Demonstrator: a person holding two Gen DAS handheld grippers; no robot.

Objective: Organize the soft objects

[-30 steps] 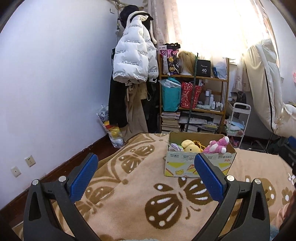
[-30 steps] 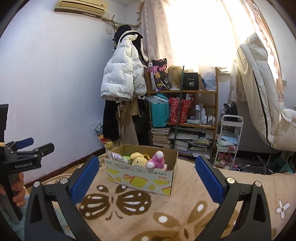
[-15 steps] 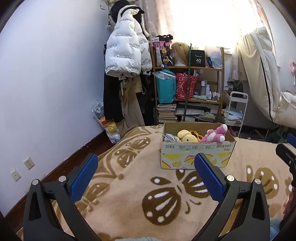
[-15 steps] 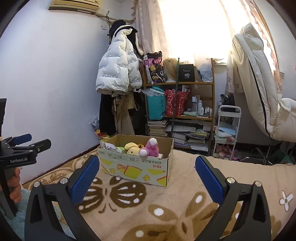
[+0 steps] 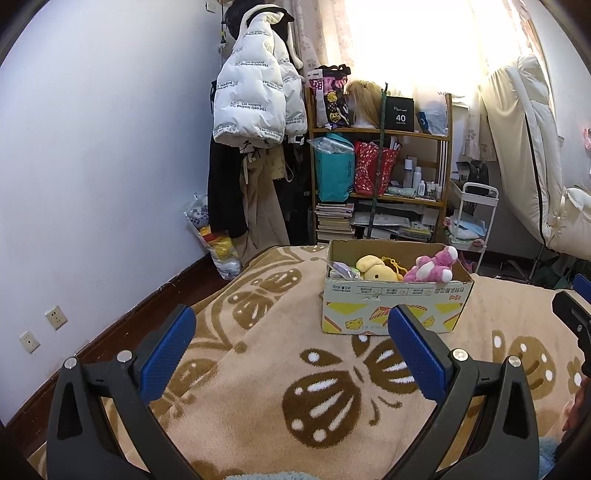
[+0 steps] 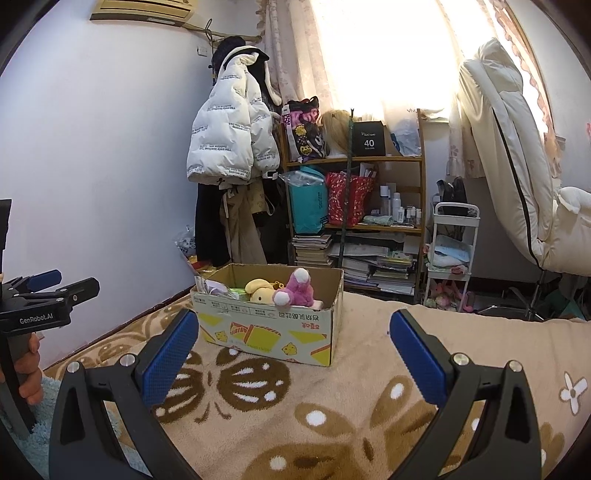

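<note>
White jacket [image 5: 255, 107] hung by the wall. Beside it, wooden shelf [image 5: 380, 134] crowded with bags, bottles, stacked books [image 5: 334, 221]. White cart [image 5: 471, 221] right of that. Air conditioner [image 6: 144, 13] up high. Wall sockets [image 5: 55, 317] down low.

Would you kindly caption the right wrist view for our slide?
Open right gripper faces a cardboard box of plush toys on a butterfly-patterned blanket.

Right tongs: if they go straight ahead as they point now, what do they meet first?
Probably the cardboard box on the blanket. The right tongs are open and empty, and the box's right end sits in their line, though depth is unclear.
</note>
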